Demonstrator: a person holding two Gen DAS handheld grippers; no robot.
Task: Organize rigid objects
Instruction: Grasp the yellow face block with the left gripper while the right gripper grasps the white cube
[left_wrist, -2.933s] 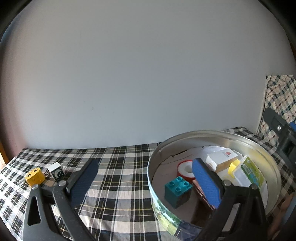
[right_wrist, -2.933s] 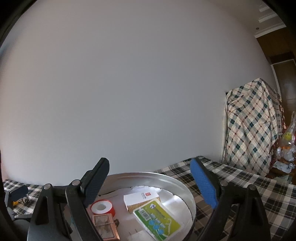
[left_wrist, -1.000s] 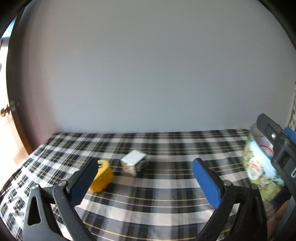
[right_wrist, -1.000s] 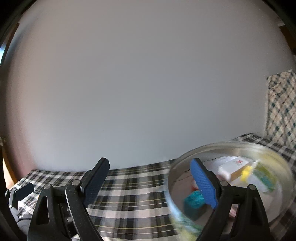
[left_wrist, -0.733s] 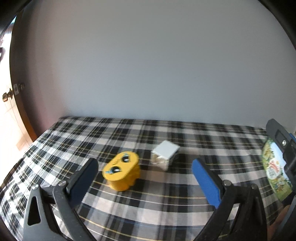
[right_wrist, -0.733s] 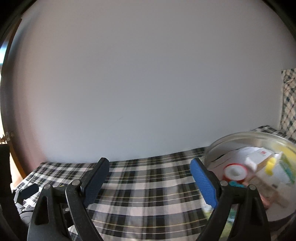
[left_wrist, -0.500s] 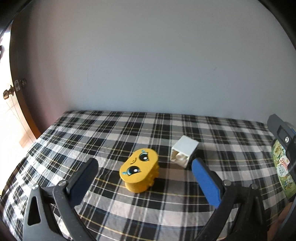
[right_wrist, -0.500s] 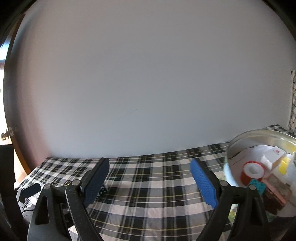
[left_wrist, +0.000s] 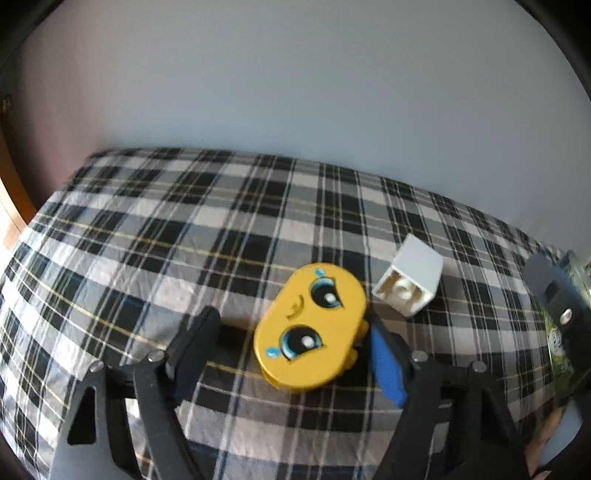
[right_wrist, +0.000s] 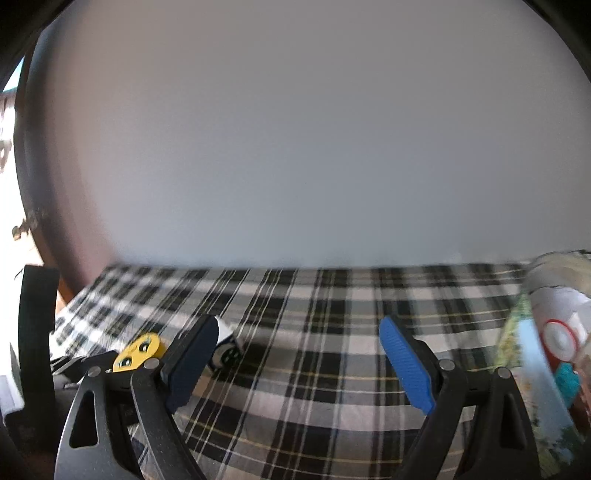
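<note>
A yellow toy block with a cartoon face (left_wrist: 312, 326) lies on the checked tablecloth (left_wrist: 155, 236), between the open jaws of my left gripper (left_wrist: 291, 345). The right finger is close beside the block; the left finger stands apart from it. A white cube block (left_wrist: 410, 280) lies just right of it. My right gripper (right_wrist: 299, 362) is open and empty above the cloth. In its view the yellow block (right_wrist: 137, 350) and the white cube (right_wrist: 228, 350) show at lower left, behind its left finger. The round metal tin (right_wrist: 535, 354) with items inside is at the right edge.
A plain white wall (left_wrist: 295, 92) backs the table. The table's left edge and a wooden door frame (left_wrist: 11, 206) show at the left. The right gripper's body (left_wrist: 557, 314) stands at the right edge of the left wrist view, in front of the tin.
My left gripper has moved down and forward onto the yellow block, which now lies between its jaws. My right gripper has swung left, leaving the tin at its right edge.
</note>
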